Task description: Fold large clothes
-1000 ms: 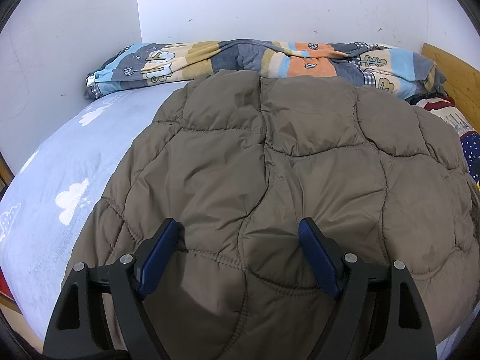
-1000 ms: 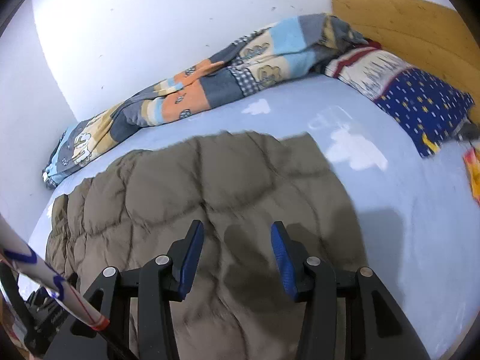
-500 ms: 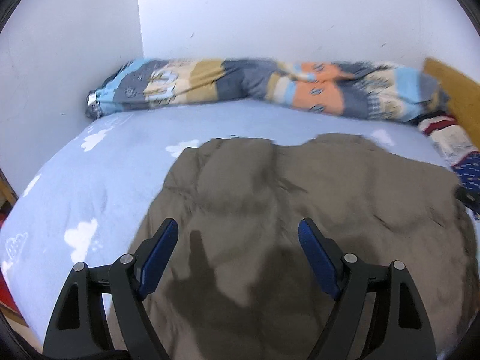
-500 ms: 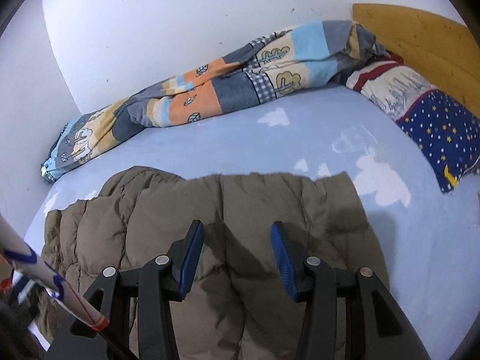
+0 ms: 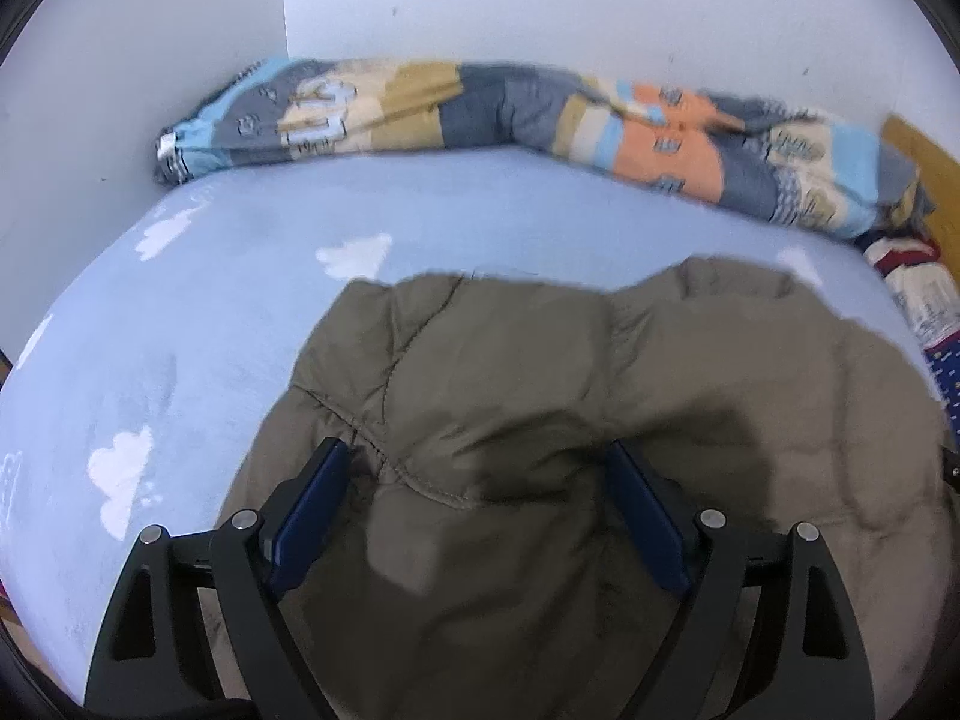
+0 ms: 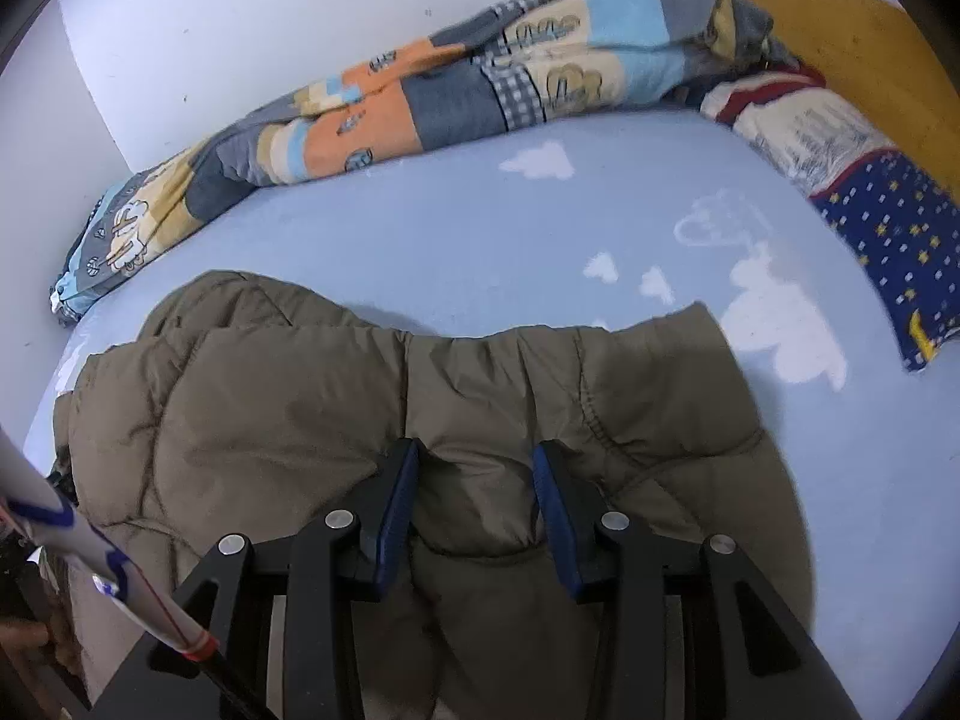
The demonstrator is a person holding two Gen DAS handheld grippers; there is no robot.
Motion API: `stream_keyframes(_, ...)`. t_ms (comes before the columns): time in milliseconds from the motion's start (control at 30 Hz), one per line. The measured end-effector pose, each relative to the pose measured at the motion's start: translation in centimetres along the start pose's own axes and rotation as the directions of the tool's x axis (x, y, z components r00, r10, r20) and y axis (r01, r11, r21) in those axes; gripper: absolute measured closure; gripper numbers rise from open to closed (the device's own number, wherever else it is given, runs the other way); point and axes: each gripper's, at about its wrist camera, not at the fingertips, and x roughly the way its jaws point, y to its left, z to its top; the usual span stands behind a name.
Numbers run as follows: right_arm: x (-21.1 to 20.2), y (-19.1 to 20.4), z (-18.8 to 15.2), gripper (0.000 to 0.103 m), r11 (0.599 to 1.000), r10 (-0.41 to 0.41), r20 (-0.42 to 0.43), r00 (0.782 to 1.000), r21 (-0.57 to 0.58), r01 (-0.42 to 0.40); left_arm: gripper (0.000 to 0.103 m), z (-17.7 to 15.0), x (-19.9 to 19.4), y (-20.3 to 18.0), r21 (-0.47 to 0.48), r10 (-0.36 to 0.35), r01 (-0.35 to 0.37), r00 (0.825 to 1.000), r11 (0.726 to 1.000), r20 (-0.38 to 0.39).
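Matt quilted cloth jacket (image 5: 540, 408); soft fleecy sheet (image 5: 180, 330); wooden headboard (image 6: 840, 42).

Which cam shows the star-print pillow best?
Right wrist. The dark blue star-print pillow lies in full view by the wooden headboard. Left wrist catches only a sliver of it at the frame's right edge.

My left camera sits just behind my left jaws and looks down and forward along them. The brown coat (image 5: 540, 420) is very near, filling the space between and past them. My right camera sits the same way behind my right jaws, also close above the coat (image 6: 300, 408). Both views share the coat, the blue bed (image 5: 180, 300) past the jaws, the rolled patchwork blanket (image 6: 420, 102) and the white wall (image 5: 600, 0) behind it.
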Motion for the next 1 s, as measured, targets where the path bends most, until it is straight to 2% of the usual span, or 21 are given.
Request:
stream_keyframes(133,-5.2,0.7,-1.6,0.059,0.999,0.026,0.101,0.995,-0.036,-0.022,0.016,-1.9,-5.5,-0.1,0.026,0.009,-0.012,0.993,1.000,0.119)
stream_keyframes(200,-7.1,1.1,-3.3,0.058,0.998,0.036,0.119,0.992,-0.055,-0.030,0.016,-3.7,-7.6,0.0,0.022,0.015,-0.019,0.989,1.000,0.149)
stream_keyframes(367,-10.3,1.5,-8.9,0.058,0.996,0.069,0.112,0.991,-0.072,-0.061,0.016,-8.8,-11.1,1.1,0.047,0.041,-0.049,0.987,0.998,0.158)
stream_keyframes(467,-11.1,1.3,-12.2,0.058,0.996,0.061,0.067,0.996,-0.065,-0.057,0.016,-11.2,-11.4,1.6,0.051,0.028,-0.034,0.994,0.998,0.105)
stream_keyframes(567,-11.4,1.2,-14.1,0.056,0.998,0.049,0.041,0.998,-0.051,-0.047,0.016,-12.6,-11.0,2.5,0.030,0.023,-0.025,0.999,0.999,0.038)
stream_keyframes(600,-11.4,1.1,-14.5,0.056,0.998,0.049,0.037,0.998,-0.048,-0.047,0.016,-12.7,-10.9,2.6,0.027,0.029,-0.030,0.999,0.999,0.037)
stream_keyframes(667,-11.4,0.8,-14.8,0.054,0.999,0.030,0.041,0.999,-0.041,-0.028,0.016,-12.8,-10.0,2.6,0.030,0.032,-0.032,0.999,0.999,0.022)
stream_keyframes(733,-10.8,0.4,-15.2,0.047,0.999,-0.015,0.033,0.999,-0.045,0.017,0.016,-13.5,-8.7,2.5,0.041,0.029,-0.029,1.000,0.999,0.012)
stream_keyframes(867,-8.2,-0.7,-15.8,0.046,1.000,-0.019,-0.052,0.998,-0.017,0.018,0.015,-14.4,-7.0,2.1,0.041,0.047,-0.047,0.999,0.998,-0.006)
stream_keyframes(1000,-6.1,-0.5,-15.8,0.044,0.998,-0.041,-0.094,0.995,-0.054,0.036,0.014,-14.2,-6.4,1.8,0.068,0.044,-0.043,0.999,0.997,-0.013)
